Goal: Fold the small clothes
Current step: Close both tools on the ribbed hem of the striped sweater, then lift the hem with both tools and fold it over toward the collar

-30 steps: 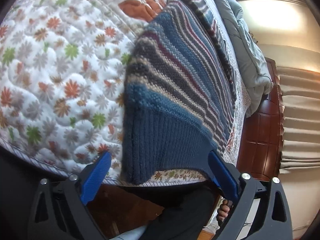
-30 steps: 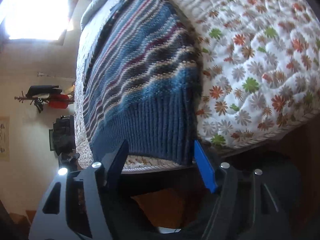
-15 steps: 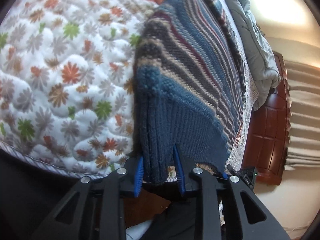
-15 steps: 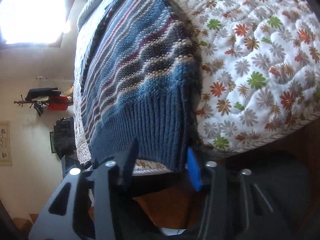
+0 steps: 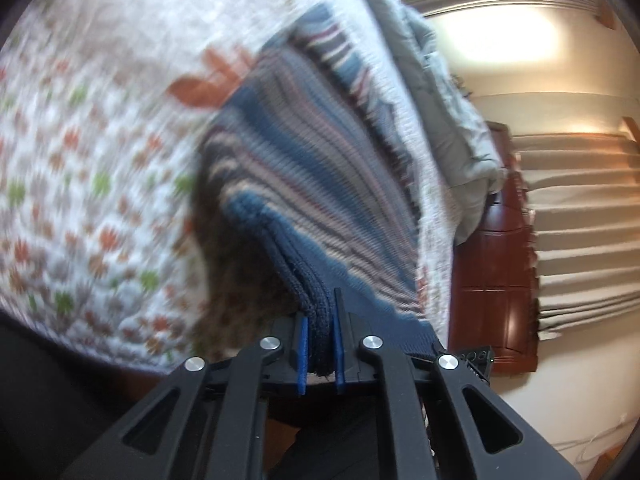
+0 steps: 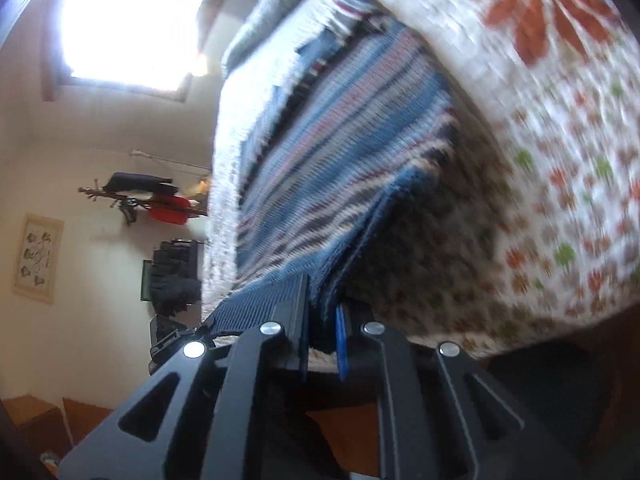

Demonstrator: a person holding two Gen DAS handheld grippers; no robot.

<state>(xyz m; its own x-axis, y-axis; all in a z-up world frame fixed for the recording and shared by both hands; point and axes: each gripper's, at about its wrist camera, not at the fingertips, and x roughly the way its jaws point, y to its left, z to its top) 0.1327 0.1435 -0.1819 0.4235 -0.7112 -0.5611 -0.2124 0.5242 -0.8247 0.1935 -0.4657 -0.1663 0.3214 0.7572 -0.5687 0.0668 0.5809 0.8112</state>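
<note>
- Both grippers have clamped down since a second ago, when their jaws stood wide open at the hem, and the near edge now rides up off the bed!
- Nearest in, the left gripper [image 5: 320, 344] pinches the ribbed navy hem of the striped sweater [image 5: 304, 184], blue pads pressed tight on a bunched corner.
- Same story on the other side: the right gripper [image 6: 323, 332] bites the opposite hem corner of the striped sweater [image 6: 344, 160], knit squeezed between its fingers.
- Under the raised hem, a dark shadow falls on the floral quilt [image 5: 80, 168], and both views are motion-blurred.
- Further on, the sweater's body stretches away across the quilt, its far end lying flat.
- Beyond it, a grey duvet [image 5: 452, 136] is heaped along the bed's far side.
- Farthest out, a wooden headboard [image 5: 496, 264] and pleated curtains [image 5: 584, 216] show in the left view, a bright window [image 6: 132, 20] in the right.
</note>
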